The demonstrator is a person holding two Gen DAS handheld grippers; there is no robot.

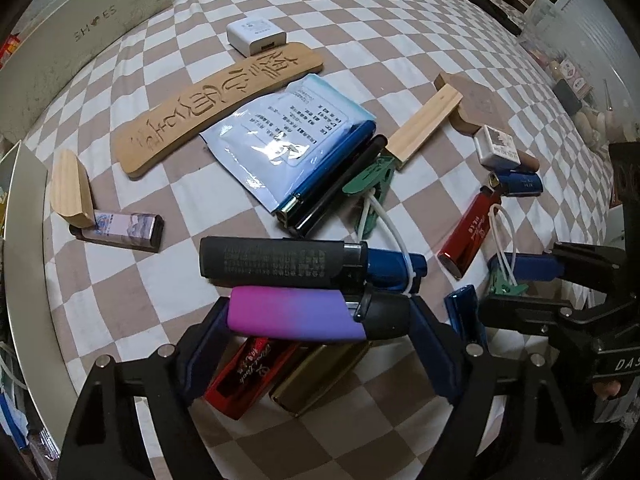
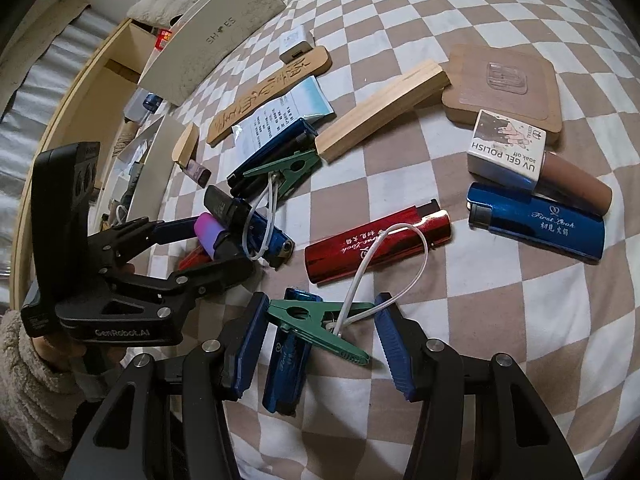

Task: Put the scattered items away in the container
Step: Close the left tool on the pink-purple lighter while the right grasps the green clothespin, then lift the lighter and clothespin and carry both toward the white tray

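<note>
Surface: checkered bedsheet [image 1: 400, 12], strewn with lighters.
Left gripper [image 1: 320, 320]: clamped around purple lighter [image 1: 296, 316].
Right gripper [image 2: 320, 336]: closed on green clip [image 2: 316, 328].

Left tongs [image 1: 320, 320] on pink-purple gradient lighter [image 1: 296, 316]

Blue pads touch both lighter ends. Just beyond lies a black lighter [image 1: 280, 262]; under it, a red lighter [image 1: 240, 376] and a gold one [image 1: 316, 376], all on the checkered bedsheet [image 1: 400, 32]. Beige shoebox [image 1: 80, 40] far left.

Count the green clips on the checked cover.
2. The first green clip lies between the right gripper's fingers, across a blue lighter. The second green clip lies at the wooden strip's near end. More may be hidden under the clutter.
</note>
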